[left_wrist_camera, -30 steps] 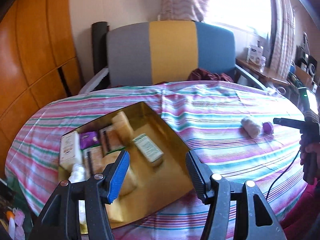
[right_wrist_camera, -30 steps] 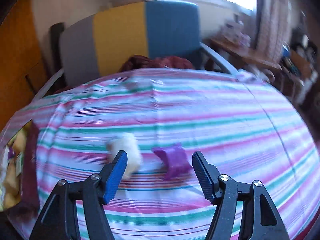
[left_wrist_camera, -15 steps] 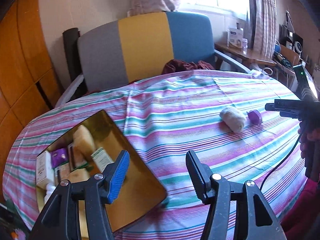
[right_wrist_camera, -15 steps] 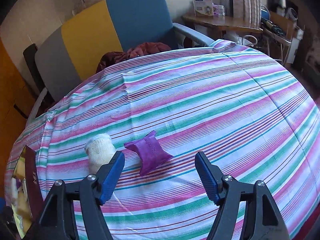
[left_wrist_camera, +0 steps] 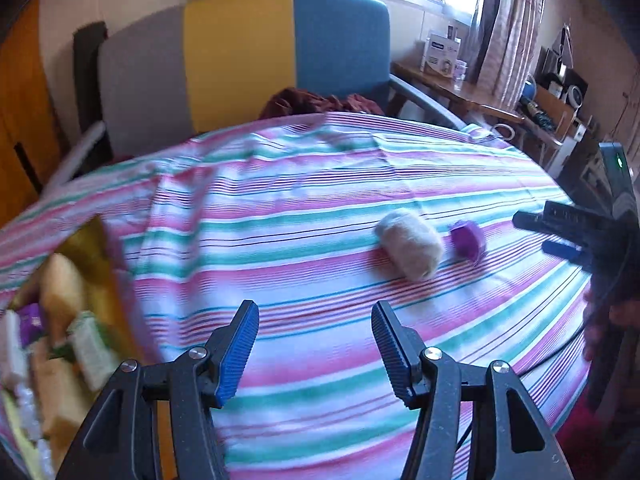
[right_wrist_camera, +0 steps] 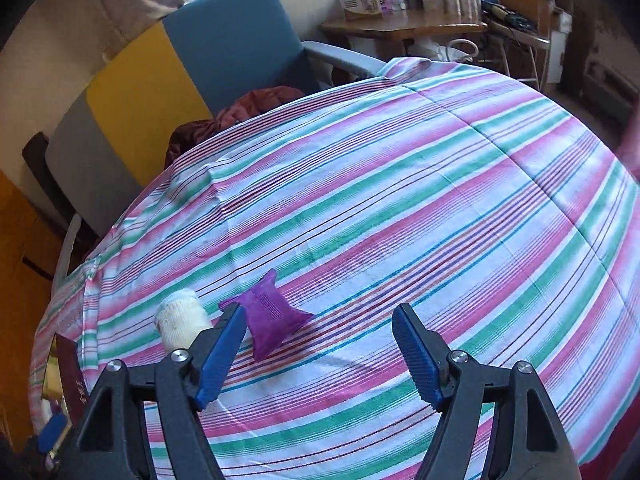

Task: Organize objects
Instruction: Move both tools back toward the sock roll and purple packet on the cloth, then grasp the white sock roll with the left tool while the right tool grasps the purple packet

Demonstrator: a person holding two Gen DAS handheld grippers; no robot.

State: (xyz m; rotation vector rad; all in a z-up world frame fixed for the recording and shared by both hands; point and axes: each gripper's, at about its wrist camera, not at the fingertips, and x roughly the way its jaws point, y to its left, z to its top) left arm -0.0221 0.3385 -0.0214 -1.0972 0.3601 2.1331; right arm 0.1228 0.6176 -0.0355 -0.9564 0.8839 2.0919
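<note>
A cream rolled sock [left_wrist_camera: 410, 248] and a purple sachet [left_wrist_camera: 467, 239] lie side by side on the striped tablecloth [left_wrist_camera: 304, 208]. My left gripper [left_wrist_camera: 314, 344] is open and empty, well short of them. A gold box [left_wrist_camera: 60, 332] with several soaps and packets sits at the far left. In the right wrist view my right gripper [right_wrist_camera: 320, 354] is open and empty; the purple sachet [right_wrist_camera: 270, 314] lies just ahead of its left finger [right_wrist_camera: 222, 350], and the sock [right_wrist_camera: 180, 318] is further left. The right gripper also shows in the left wrist view [left_wrist_camera: 560, 234].
A grey, yellow and blue chair [left_wrist_camera: 240, 60] with a dark red cloth [left_wrist_camera: 316, 102] stands behind the table. A wooden side table [right_wrist_camera: 404, 26] with a box is at the back right. The gold box's edge [right_wrist_camera: 66, 368] shows at the far left.
My left gripper has swung right, away from the gold box, toward the sock and sachet. My right gripper has moved closer to the sachet and turned right. Both stayed open.
</note>
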